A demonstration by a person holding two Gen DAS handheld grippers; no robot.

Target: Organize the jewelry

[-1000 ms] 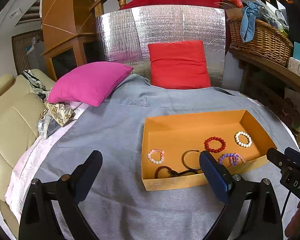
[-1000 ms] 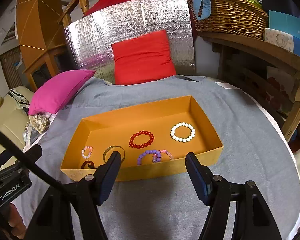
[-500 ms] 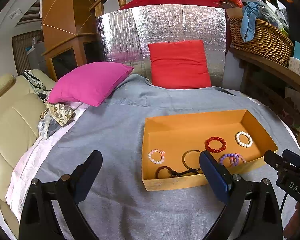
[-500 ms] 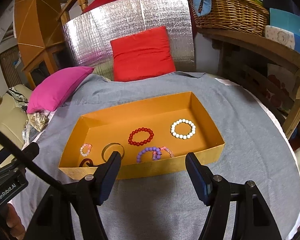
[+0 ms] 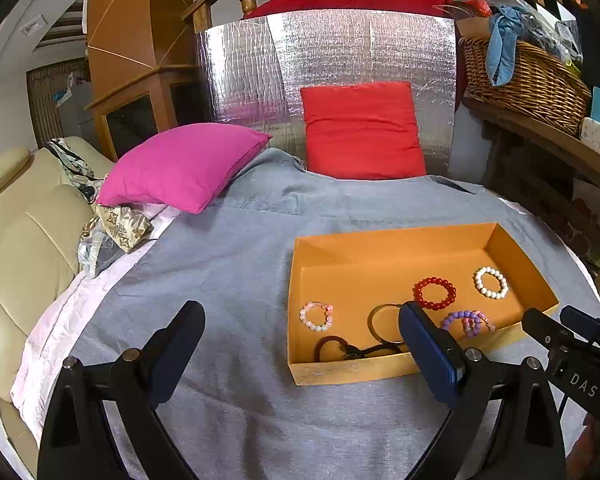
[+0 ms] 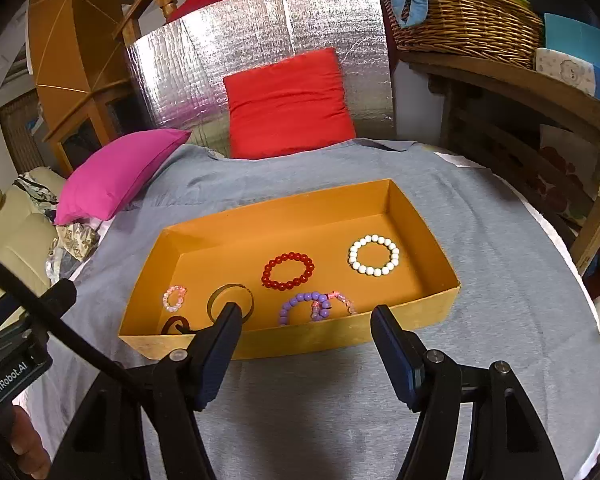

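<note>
An orange box (image 6: 412, 312) (image 5: 340, 374) lies on the grey cloth. Inside it lie a white bead bracelet (image 6: 374, 255) (image 5: 491, 282), a red bead bracelet (image 6: 288, 271) (image 5: 435, 293), a purple bead bracelet with a pink one (image 6: 314, 307) (image 5: 466, 322), a small pink-white bracelet (image 6: 175, 298) (image 5: 317, 316), a dark metal bangle (image 6: 230, 301) (image 5: 382, 316) and a dark hair tie (image 6: 176, 326) (image 5: 340, 350). My right gripper (image 6: 304, 318) is open and empty, just before the box's near wall. My left gripper (image 5: 300, 316) is open and empty, left of the box.
A pink pillow (image 5: 180, 166) and a red pillow (image 5: 362, 130) lie at the back before a silver foil panel (image 5: 332, 52). A wicker basket (image 5: 528, 80) stands on a wooden shelf at the right. A beige sofa (image 5: 16, 240) is at the left.
My right gripper has moved slightly forward and up toward the box. My left gripper has hardly moved.
</note>
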